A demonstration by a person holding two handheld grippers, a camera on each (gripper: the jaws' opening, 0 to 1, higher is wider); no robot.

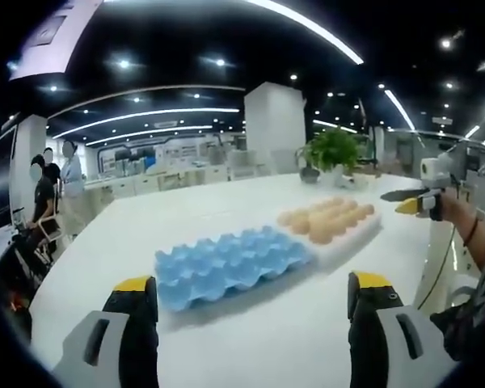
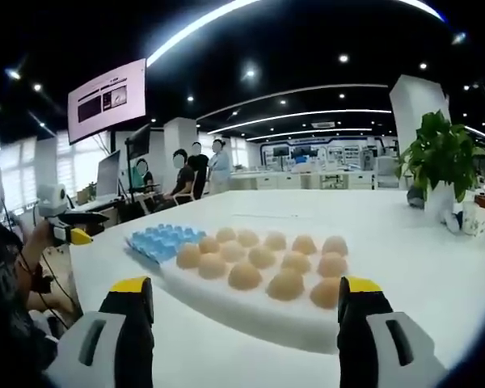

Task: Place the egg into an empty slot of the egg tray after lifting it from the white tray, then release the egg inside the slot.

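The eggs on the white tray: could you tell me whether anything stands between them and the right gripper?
Nothing visible does. The right gripper is open with only bare table ahead of it, then the white tray and its eggs. The blue egg tray lies beyond.

ceiling: dark, curved light strips (image 1: 307,24) and spot lamps | surface: long white table (image 1: 226,210) through mid-frame | centre: white pillar (image 1: 273,121) | right of centre: potted plant (image 2: 440,158) on the table | upper left: wall screen (image 2: 107,99) | left: seated and standing people (image 2: 198,170) near desks
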